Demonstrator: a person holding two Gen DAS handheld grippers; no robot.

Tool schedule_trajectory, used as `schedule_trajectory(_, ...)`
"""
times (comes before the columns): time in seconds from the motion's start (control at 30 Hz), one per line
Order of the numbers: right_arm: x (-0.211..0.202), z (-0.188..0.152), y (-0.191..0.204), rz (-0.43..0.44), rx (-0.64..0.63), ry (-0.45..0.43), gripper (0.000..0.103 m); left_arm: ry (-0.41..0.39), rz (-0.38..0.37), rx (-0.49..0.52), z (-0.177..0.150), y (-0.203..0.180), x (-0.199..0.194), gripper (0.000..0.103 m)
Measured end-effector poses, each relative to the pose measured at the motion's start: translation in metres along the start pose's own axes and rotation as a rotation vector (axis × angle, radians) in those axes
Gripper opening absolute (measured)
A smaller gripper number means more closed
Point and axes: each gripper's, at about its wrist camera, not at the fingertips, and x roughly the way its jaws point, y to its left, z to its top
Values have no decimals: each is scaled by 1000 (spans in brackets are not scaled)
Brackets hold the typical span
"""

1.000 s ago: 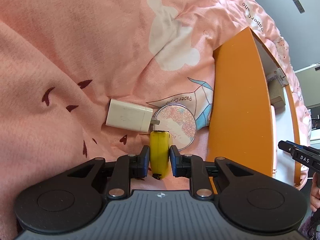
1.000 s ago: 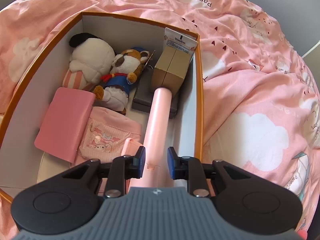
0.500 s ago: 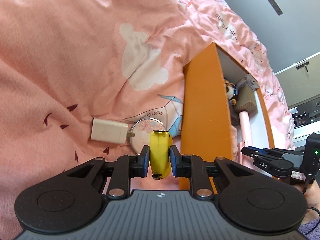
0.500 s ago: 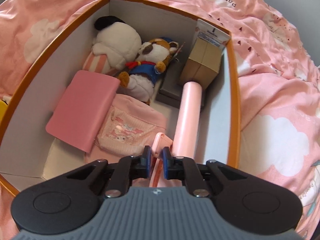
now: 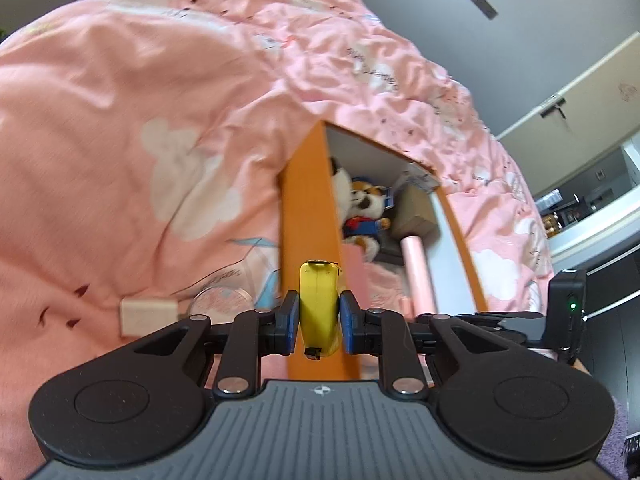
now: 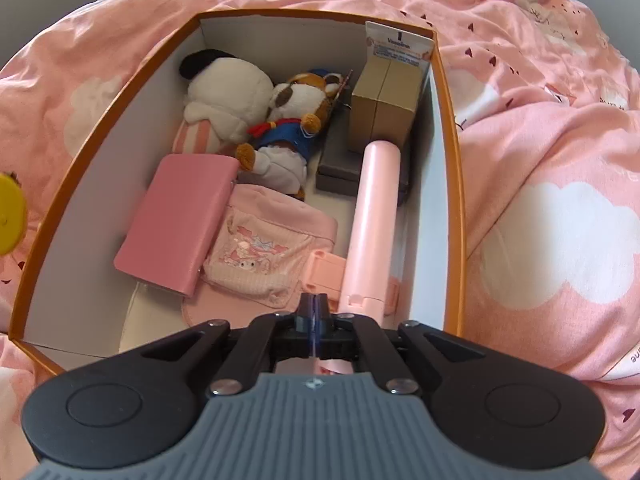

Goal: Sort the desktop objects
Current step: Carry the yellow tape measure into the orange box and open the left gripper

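Left gripper [image 5: 319, 322] clamped on a yellow tape measure [image 5: 319, 307], held up right in front of the orange box [image 5: 308, 220] wall. Off to its left on the pink duvet [image 5: 120, 140]: white charger plug [image 5: 148, 311] beside a round compact [image 5: 221, 299], both blurry. Right gripper [image 6: 315, 307] pinched fully closed on nothing, hovering over the near end of the box. Just ahead, a pink tube [image 6: 374, 216]; farther in, a dog plush [image 6: 292, 128], brown carton [image 6: 386, 108], pink wallet [image 6: 180, 224].

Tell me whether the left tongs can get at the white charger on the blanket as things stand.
Probably not yet. The left tongs are shut on a yellow tape measure, so they have no free grip. The white charger lies uncovered on the blanket, so its path looks free.
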Motion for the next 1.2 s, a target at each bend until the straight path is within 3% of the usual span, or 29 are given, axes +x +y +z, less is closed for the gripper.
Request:
schedule_trajectory(0.17, -20, 2, -4, -11, 1, -95, 6, 39, -74, 78, 13, -35, 21, 24)
schedule_trajectory(0.23, -25, 3, -5, -18, -6, -121, 11, 65, -99, 86, 18, -47, 37, 24)
schedule_trajectory(0.47, -24, 1, -9, 34, -23, -139, 14, 168, -131, 91, 26, -71, 99, 24)
schedule_trajectory(0.53, -22, 0, -9, 36, -34, -138, 19, 187, -139, 87, 27, -73, 115, 24)
schedule_trajectory(0.87, -15, 3, -14, 41, -69, -143, 21, 289, -123, 76, 27, -75, 174, 24)
schedule_trajectory(1.2, -8, 9, -11, 21, -127, -148, 24, 354, -72, 97, 30, -76, 196, 25)
